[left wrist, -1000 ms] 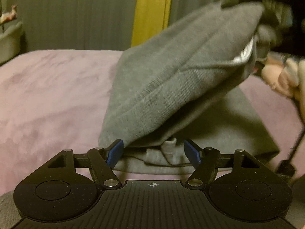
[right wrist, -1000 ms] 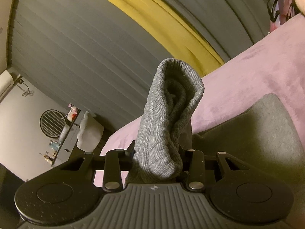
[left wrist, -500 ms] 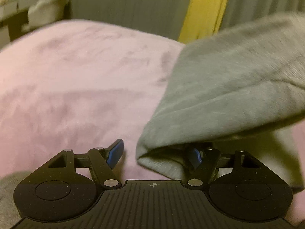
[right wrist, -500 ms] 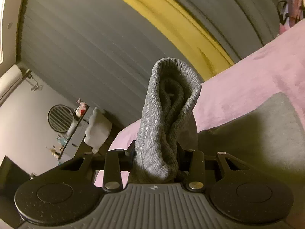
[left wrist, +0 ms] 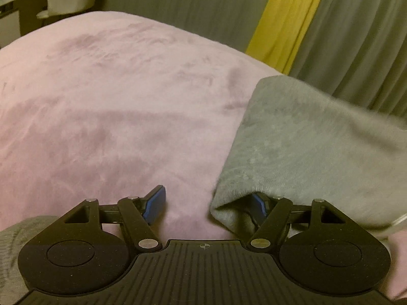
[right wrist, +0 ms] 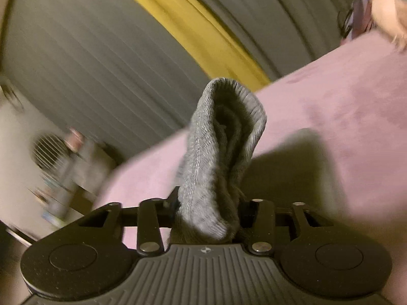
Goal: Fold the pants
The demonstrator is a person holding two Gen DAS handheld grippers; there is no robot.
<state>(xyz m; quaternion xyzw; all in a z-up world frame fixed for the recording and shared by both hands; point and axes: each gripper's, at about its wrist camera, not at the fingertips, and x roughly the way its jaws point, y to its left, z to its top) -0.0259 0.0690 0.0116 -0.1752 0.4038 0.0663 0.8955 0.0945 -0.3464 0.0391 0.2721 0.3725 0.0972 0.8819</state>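
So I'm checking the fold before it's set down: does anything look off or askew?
One thing: the gray pants drape over the left hand-held gripper, hiding one blue pad while its jaws stand open, gripping nothing. The right hand-held gripper is shut on a bunched ribbed end. Nothing looks damaged on the pink blanket.

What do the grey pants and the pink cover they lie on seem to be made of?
The grey pants look like soft knit jersey, matte and slightly fuzzy; the ribbed band clamped in the right gripper shows clear knit ribs. The pink bed cover looks like short-pile plush or fleece: brushed streaks shade its surface. Exact fibres can't be told.
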